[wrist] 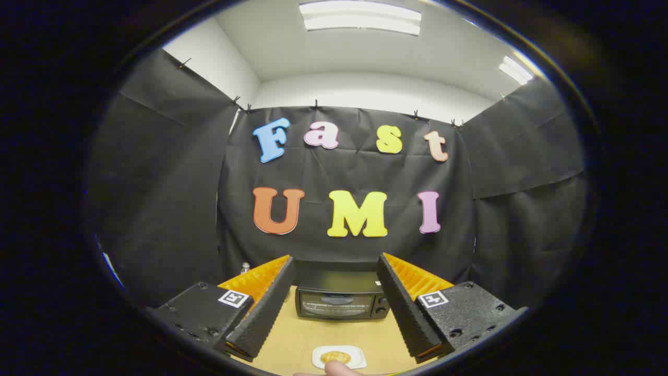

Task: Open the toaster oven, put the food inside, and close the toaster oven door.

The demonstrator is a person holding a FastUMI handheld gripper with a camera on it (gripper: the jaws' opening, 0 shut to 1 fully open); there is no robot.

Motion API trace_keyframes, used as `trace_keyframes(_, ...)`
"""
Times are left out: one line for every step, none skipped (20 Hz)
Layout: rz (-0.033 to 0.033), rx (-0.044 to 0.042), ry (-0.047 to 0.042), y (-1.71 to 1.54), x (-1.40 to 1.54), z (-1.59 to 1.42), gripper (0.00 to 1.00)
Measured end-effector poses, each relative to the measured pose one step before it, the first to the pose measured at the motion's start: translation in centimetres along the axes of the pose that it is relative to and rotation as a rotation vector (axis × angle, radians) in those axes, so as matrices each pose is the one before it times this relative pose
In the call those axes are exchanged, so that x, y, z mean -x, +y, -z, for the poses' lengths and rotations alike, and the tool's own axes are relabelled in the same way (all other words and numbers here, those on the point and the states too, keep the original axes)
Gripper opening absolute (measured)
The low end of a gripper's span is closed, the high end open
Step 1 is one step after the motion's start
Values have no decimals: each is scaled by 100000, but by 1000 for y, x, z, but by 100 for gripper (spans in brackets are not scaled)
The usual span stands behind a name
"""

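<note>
A hand-held gripper [334, 313] looks forward over a light wooden table [292, 334], its two fingers spread wide apart and holding nothing. Between the fingers and well beyond them, at the far side of the table against the booth's dark cloth wall, stands a small black toaster oven [340, 303]. Its glass door [334, 305] is shut, with a handle across the upper part of the door and two knobs [382, 306] down the right side of the front. Nearer, just ahead of the fingers and between them, a small white plate [319, 359] rests on the table with a golden, ridged piece of food [335, 357] on it, likely a pastry or bread roll (too small to tell which). A fingertip [340, 367] of a person shows at the very near edge, touching or just beside the plate. A small bottle-like thing [245, 268] stands far left, behind the left finger. Judging from this layout, no step of the task is done yet: the door is closed and the food is outside. The door will probably feel stiff and hinged at the bottom, best taken by its handle and pulled down and toward the viewer. The food looks light, soft and easily crushed, so a gentle pinch across its sides seems wisest.
</note>
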State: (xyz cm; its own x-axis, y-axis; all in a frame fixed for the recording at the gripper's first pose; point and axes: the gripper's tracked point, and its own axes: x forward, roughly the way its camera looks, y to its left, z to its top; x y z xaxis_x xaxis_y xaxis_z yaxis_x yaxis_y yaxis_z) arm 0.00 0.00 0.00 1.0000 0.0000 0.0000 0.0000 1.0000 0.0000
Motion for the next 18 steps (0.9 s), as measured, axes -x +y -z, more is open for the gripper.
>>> trace_keyframes(245, 20, -554, -59, 42, -18, 100)
trace_keyframes(154, -421, -487, 42, 45, -111, 100)
trace_keyframes(460, -390, -435, -90, 81, -60, 100)
trace_keyframes(236, -389, -395, -43, 28, -60, 100)
trace_keyframes(180, -214, -397, -95, -30, -25, 100)
trace_keyframes(42, -70, -64, -4, -11, -39, 100)
trace_keyframes(14, -42, 59, -12, 25, 83, 100)
trace_keyframes(-144, -7, -193, 54, 27, -41, 100)
trace_keyframes(-183, 36, 38, 153, -55, 21, 100)
trace_keyframes(-137, 211, -32, 39, -29, -70, 100)
trace_keyframes(-260, 251, 74, 84, 10, 151, 100)
trace_keyframes(-25, 33, 175, 27, -25, -30, 100)
trace_keyframes(-55, -84, 313, -28, -5, 90, 100)
trace_keyframes(-206, -146, 333, 96, -32, -14, 100)
trace_keyframes(-112, -138, 300, -9, -63, 190, 100)
trace_keyframes(100, -122, 210, -40, -68, 2, 100)
trace_keyframes(144, -196, 205, -58, -148, 123, 100)
trace_keyframes(33, -208, 109, -80, -77, 64, 100)
